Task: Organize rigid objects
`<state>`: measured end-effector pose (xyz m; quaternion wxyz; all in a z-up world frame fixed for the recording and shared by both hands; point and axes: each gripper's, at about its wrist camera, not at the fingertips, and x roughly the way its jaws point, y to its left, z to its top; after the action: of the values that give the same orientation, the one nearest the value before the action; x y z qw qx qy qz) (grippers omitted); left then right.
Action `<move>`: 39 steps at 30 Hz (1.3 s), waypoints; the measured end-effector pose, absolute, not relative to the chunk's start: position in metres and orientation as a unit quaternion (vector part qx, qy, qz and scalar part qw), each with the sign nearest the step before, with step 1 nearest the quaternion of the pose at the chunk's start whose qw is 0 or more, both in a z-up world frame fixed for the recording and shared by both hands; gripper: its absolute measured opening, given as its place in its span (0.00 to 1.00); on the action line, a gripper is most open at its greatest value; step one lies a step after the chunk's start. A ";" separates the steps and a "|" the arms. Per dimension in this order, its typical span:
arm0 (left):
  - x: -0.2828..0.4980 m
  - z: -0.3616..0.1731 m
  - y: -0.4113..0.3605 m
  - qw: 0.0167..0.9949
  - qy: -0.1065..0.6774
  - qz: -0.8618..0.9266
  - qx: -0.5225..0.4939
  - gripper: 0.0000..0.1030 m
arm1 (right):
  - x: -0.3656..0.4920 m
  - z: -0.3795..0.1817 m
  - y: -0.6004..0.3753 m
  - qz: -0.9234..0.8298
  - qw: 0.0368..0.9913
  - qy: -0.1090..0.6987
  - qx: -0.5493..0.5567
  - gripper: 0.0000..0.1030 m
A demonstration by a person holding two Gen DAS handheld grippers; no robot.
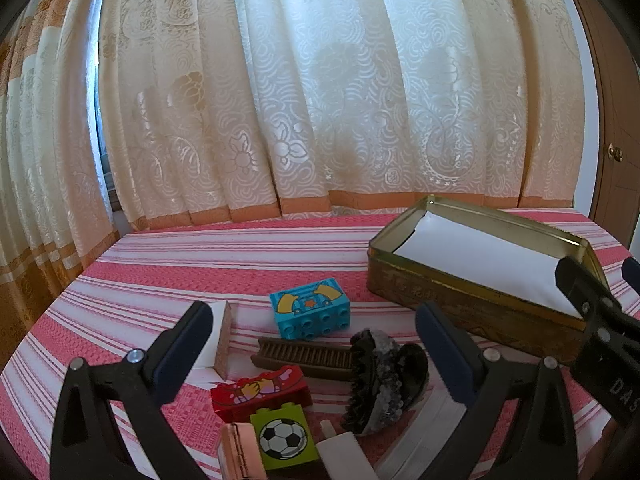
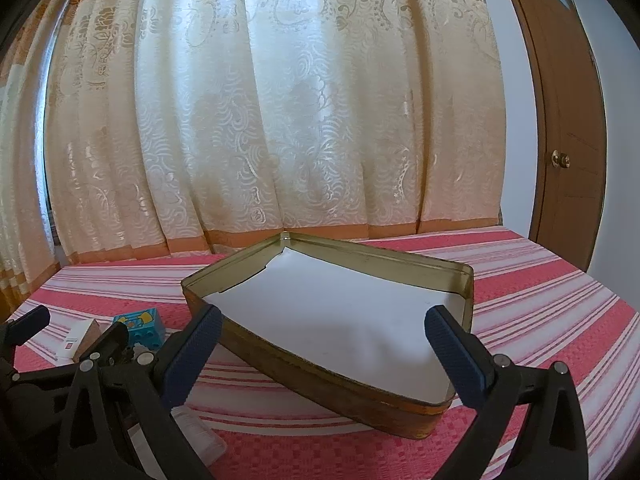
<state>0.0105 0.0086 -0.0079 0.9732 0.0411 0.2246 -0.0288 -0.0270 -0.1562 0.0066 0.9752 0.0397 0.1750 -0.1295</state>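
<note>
A: What lies on the striped surface (image 1: 168, 264)?
B: The gold tin (image 2: 320, 376), paper-lined, sits right; just left huddle a blue brick (image 1: 310, 309), comb (image 1: 308, 354), red brick (image 1: 260, 394) and football brick (image 1: 283, 438).
A: And each claw?
B: The left claw (image 1: 314, 344) and right claw (image 2: 324, 356) gape wide, holding nothing.

Left claw (image 1: 312, 344) gapes above toy bricks (image 1: 310, 309) beside tin (image 1: 460, 300).

Pink-and-white striped woven cloth (image 1: 160, 272); gold rectangular metal tin (image 2: 320, 372) lined white; turquoise plastic brick (image 1: 310, 308); red plastic brick (image 1: 260, 394); lime football-printed brick (image 1: 284, 438); cream floral curtain (image 1: 320, 80).
</note>
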 end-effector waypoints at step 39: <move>-0.021 -0.012 0.033 0.964 0.260 0.023 0.049 1.00 | -0.023 -0.003 -0.158 -0.036 0.969 0.238 0.062 0.92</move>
<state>-0.0211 0.0333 -0.0117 0.9641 0.0491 0.2600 0.0227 -0.0226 -0.1583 -0.0029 0.9686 0.0621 0.2382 -0.0359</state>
